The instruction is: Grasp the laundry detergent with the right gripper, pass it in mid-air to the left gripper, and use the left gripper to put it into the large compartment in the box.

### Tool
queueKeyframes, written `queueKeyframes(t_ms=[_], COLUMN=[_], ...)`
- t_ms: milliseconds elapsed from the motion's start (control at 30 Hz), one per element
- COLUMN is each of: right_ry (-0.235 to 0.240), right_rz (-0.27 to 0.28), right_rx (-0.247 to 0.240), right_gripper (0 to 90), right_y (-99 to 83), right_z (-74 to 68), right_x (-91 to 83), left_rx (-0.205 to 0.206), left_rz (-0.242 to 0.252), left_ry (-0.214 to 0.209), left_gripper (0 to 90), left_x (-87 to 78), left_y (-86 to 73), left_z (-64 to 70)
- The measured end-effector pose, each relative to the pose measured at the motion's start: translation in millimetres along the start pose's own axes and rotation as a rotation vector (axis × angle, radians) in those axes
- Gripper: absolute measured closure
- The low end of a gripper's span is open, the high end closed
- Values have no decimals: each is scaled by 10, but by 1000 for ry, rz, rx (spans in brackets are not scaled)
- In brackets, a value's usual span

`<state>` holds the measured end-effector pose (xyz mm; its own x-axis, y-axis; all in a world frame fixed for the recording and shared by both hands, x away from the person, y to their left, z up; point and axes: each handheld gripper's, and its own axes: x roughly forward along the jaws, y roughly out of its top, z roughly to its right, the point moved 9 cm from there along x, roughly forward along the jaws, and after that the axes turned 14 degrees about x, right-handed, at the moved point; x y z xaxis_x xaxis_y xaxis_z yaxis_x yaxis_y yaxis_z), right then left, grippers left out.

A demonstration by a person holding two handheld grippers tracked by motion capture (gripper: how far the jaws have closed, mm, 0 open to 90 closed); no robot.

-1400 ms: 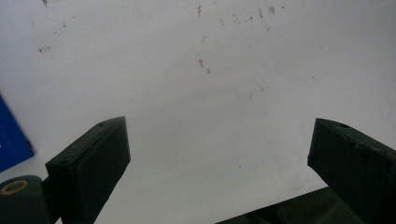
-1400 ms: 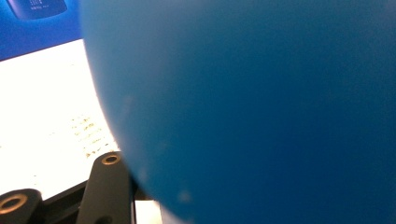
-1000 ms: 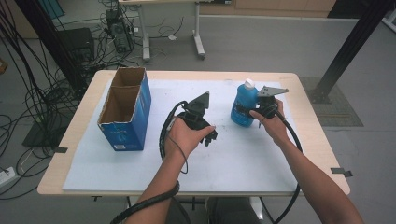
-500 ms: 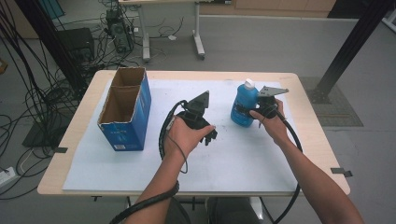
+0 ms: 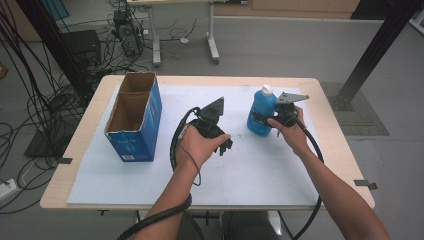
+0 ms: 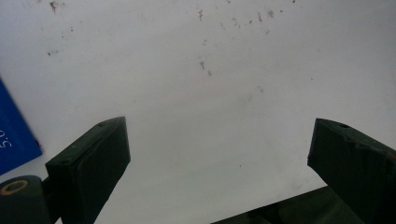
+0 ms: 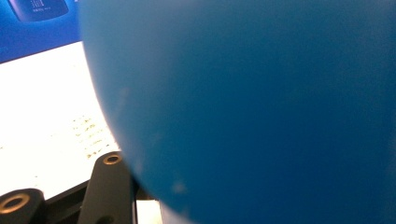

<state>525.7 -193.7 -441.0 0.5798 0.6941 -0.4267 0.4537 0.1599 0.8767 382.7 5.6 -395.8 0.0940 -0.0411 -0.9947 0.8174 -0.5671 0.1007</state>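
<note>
Blue bottle (image 5: 261, 112) upright, clamped in right hand-held gripper (image 5: 276, 119), left hand-held gripper (image 6: 219, 154) spread, well apart.

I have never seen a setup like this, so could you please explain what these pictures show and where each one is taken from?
A person sits at a table and holds a two-jaw tool, called a gripper, in each hand; there is no robot arm. The high view looks down from above the person's side. On the white sheet stand an open blue box at the left and a blue bottle with a white cap at the right.

The other two pictures come from cameras riding on the grippers. The left gripper view looks down at the bare sheet between its two black jaws, which stand wide apart with nothing between them. The right gripper sits against the bottle, and in its own view the bottle's blue side is pressed up close. Its jaws appear closed on the bottle.
</note>
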Motion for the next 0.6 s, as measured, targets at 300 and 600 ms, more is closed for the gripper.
queueKeyframes(t_ms=[300, 600], right_ry=[1, -2], right_rz=[0, 0], right_rx=[1, 0], right_gripper=[434, 435], right_y=[0, 1], right_z=[1, 0], right_x=[0, 0], left_rx=[-5, 1], left_rz=[4, 3], left_ry=[6, 6], left_gripper=[61, 61], left_x=[1, -23], left_y=[-4, -2], left_z=[2, 5])
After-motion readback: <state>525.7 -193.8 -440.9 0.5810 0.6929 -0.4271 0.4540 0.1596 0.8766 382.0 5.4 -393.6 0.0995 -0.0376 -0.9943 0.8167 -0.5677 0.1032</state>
